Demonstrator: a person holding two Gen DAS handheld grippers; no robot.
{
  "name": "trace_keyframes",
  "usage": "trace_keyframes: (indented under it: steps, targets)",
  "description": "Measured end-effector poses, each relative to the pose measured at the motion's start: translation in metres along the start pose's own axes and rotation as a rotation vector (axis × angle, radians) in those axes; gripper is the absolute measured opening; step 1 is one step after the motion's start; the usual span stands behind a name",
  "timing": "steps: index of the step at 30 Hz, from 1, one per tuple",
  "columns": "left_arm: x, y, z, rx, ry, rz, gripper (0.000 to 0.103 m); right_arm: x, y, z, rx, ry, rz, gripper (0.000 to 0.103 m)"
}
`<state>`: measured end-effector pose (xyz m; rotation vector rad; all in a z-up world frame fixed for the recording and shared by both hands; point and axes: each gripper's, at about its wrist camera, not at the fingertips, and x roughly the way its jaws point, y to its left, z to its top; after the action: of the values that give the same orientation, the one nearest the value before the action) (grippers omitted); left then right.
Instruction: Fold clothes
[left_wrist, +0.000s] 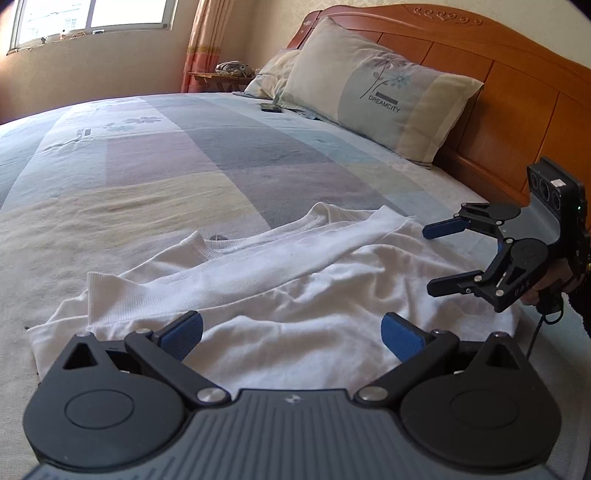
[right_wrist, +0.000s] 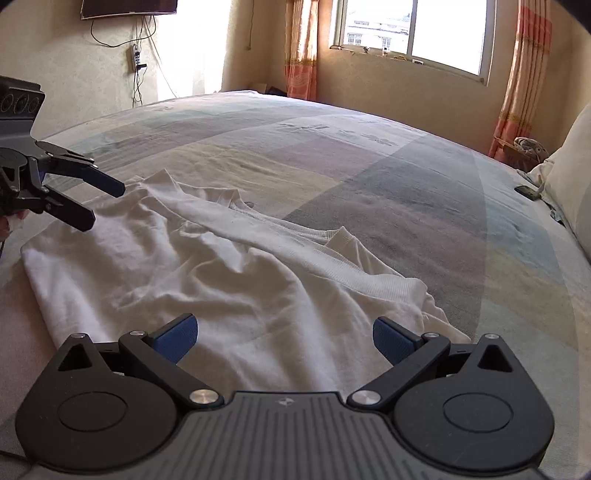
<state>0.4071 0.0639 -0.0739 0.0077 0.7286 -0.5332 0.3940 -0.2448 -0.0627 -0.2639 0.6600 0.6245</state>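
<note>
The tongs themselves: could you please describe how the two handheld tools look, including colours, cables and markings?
Both tongs, left and right, have black linkage arms with silver rivets, round black housings, a ribbed grey body and blue textured finger pads. The right one carries a grey camera block with a green light, white lettering and a black cable. A dark sleeve shows.

White knit sweater (left_wrist: 280, 280) on a bedsheet (left_wrist: 177, 155) of pastel blocks: lilac, grey-blue, cream, pale aqua, with faint flower prints. Black hand-held gripper (left_wrist: 291, 334), blue pads (left_wrist: 183, 334). Orange-brown wooden headboard (left_wrist: 517, 107). Cream and blue-grey pillow (left_wrist: 376, 88), flower motif. Salmon-and-yellow curtains (right_wrist: 301, 48).
</note>
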Motion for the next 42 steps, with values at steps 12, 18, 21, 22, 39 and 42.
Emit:
trace_keyframes:
  steps: [12, 18, 21, 22, 39, 42]
  targets:
    - [-0.017, 0.011, -0.006, -0.049, -0.024, 0.038, 0.102, -0.007, -0.058, -0.009, 0.322, -0.062, 0.035, 0.103]
    - [-0.03, 0.024, -0.028, -0.052, 0.113, 0.187, 0.102, -0.021, -0.014, 0.001, 0.167, 0.004, 0.028, 0.103]
    - [-0.061, 0.022, -0.038, -0.065, 0.099, 0.228, 0.102, -0.04, -0.007, -0.009, 0.146, 0.057, 0.014, 0.103]
    - [-0.071, 0.016, -0.039, -0.049, 0.084, 0.236, 0.102, -0.047, -0.007, -0.013, 0.154, 0.068, 0.002, 0.103]
    - [-0.07, -0.134, -0.128, 1.001, 0.15, 0.595, 0.103, -0.066, 0.113, -0.072, -0.626, 0.236, -0.447, 0.103]
    - [-0.059, -0.14, -0.121, 1.057, 0.13, 0.608, 0.103, -0.056, 0.114, -0.073, -0.659, 0.215, -0.463, 0.103]
